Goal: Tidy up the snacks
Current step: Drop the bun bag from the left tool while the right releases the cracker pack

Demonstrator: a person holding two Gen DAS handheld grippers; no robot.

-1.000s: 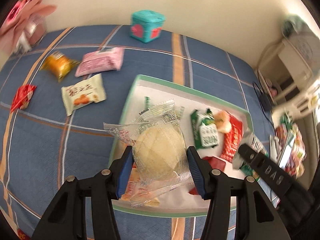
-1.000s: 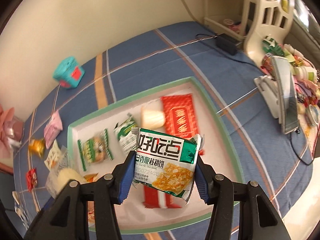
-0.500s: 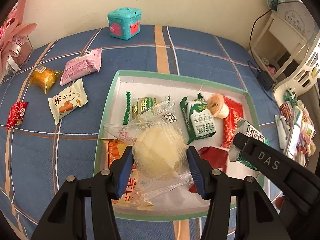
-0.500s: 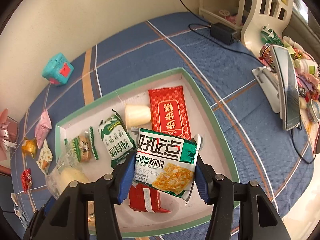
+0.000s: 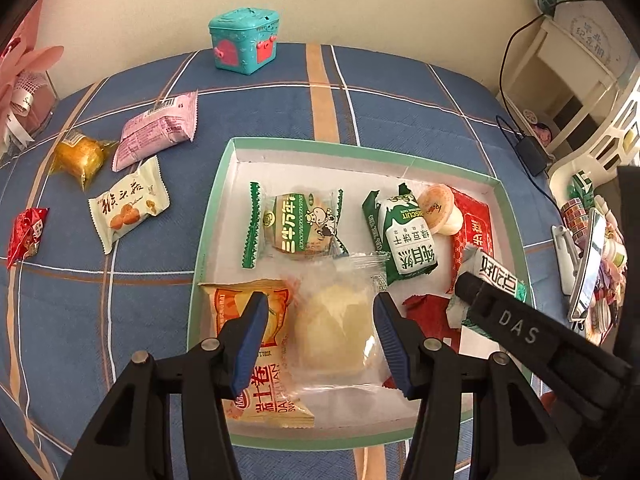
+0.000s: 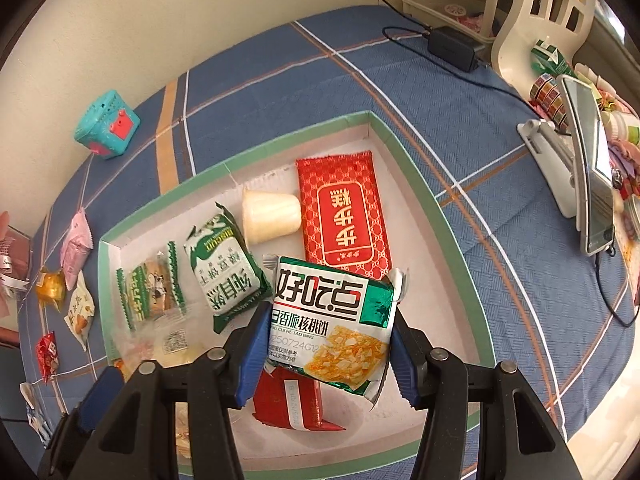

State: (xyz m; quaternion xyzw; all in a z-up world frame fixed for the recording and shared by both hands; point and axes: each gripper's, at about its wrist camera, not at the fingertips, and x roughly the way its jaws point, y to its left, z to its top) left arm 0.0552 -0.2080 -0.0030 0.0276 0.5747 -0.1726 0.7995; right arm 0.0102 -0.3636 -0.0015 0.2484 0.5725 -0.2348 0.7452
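The tray [image 6: 296, 141] is getting full. The green pack [image 6: 332, 320] could land on the red pack [image 6: 344, 216] at its 12 o'clock. The right gripper [image 6: 328, 344] pinches the green pack by both sides, over the tray's 6 o'clock part. It tilts, so it might slip out early. The left gripper [image 5: 320, 300] has its jaws spread around the bun [image 5: 336, 328], not squeezing it. They could snag its wrap when lifting away.

The green pack is shiny, flat and square. The bun is pale, round and soft in clear wrap, at the tray's 6 o'clock.

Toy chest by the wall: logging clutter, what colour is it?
Teal toy chest with pink-red doors; left wrist view shows it best.
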